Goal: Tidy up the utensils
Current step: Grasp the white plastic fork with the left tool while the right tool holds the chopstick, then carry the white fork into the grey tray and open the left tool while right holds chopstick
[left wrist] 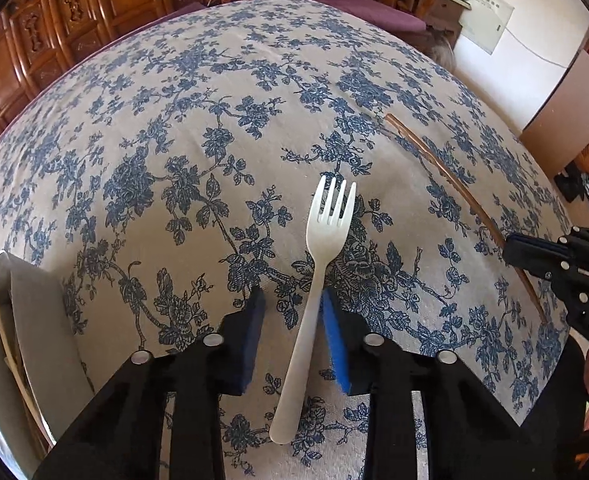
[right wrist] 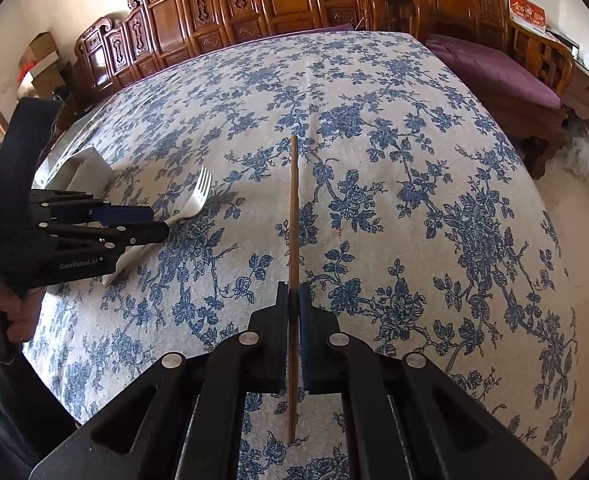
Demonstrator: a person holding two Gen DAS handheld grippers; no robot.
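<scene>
Remaining beside tray (left wrist: 34,320): fork (left wrist: 318,280), left gripper (left wrist: 294,308) spread astride it; chopstick (right wrist: 293,240), right gripper (right wrist: 293,292) clamped on it.

Floral tablecloth (left wrist: 174,128), carved wooden chairs (right wrist: 222,4), purple cushion (right wrist: 494,68).

Left claw (left wrist: 292,304) agape, right claw (right wrist: 293,300) clamped.

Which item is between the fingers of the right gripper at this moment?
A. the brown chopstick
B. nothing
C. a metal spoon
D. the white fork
A: in the right wrist view the right gripper has its fingers closed on the thin brown chopstick, while the white fork lies on the tablecloth between the open fingers of the left gripper.
</scene>
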